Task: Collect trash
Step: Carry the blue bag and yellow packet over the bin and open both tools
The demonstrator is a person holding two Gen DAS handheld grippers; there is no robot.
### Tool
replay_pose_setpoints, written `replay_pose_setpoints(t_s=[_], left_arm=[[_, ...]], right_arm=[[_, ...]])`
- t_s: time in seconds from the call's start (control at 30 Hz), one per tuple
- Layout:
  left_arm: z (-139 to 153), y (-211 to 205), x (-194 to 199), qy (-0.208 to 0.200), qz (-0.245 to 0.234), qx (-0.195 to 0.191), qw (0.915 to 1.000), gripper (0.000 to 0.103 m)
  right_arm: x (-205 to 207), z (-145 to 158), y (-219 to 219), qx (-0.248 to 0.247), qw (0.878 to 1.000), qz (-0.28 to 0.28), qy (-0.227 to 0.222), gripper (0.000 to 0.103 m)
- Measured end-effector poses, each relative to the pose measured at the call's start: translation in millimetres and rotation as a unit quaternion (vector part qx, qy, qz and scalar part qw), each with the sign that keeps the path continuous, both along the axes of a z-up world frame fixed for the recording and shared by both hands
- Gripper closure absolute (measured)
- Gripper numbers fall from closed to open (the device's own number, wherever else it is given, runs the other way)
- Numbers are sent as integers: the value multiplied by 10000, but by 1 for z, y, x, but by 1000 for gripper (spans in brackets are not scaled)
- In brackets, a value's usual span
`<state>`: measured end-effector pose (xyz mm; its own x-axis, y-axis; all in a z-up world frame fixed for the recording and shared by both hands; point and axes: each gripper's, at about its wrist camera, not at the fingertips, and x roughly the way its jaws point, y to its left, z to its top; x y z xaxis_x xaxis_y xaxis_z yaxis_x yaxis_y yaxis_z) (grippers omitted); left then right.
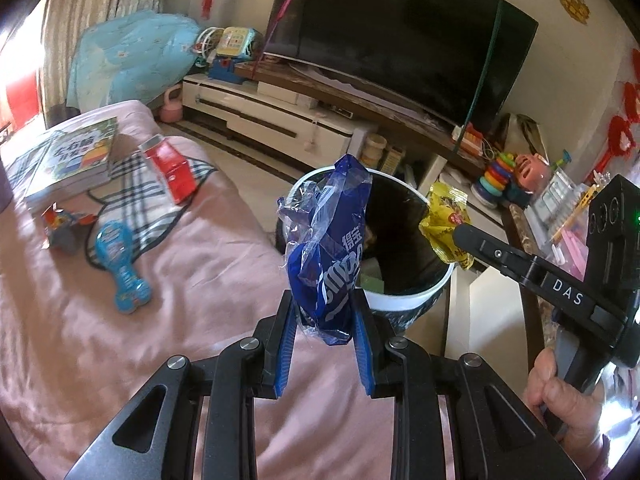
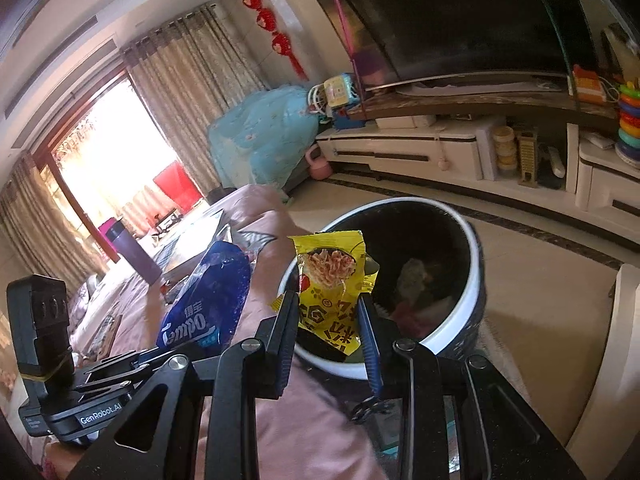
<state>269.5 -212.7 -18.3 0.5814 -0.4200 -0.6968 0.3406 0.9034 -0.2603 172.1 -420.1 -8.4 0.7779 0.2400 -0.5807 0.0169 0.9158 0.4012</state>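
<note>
My left gripper (image 1: 324, 304) is shut on a crumpled blue tissue wrapper (image 1: 332, 248), which stands up between the blue pads in front of the trash bin (image 1: 404, 300). My right gripper (image 2: 329, 304) is shut on a yellow snack packet (image 2: 334, 280), held over the near rim of the same white-rimmed, dark-lined bin (image 2: 472, 280). In the left wrist view the right gripper (image 1: 460, 232) comes in from the right with the yellow packet (image 1: 444, 220) at the bin's far rim. The left gripper's blue wrapper (image 2: 208, 300) shows at the left of the right wrist view. Some trash lies inside the bin.
A pink-covered surface (image 1: 160, 360) carries a book (image 1: 76, 156), a red carton (image 1: 172, 168), a blue toy (image 1: 124, 276) and a small wrapper (image 1: 64, 224). Beyond the bin stand a TV cabinet (image 1: 280, 120), a large TV (image 1: 400, 36) and toys. A hand (image 1: 560, 392) grips the right gripper's handle.
</note>
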Motion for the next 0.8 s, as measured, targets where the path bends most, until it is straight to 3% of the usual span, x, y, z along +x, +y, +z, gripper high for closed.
replay_pose_setpoints(t_s=[0.8], left_arm=[[-15, -56, 67, 226, -214, 251, 9992, 76]], right_arm=[[39, -19, -32, -48, 9994, -70, 331, 73]])
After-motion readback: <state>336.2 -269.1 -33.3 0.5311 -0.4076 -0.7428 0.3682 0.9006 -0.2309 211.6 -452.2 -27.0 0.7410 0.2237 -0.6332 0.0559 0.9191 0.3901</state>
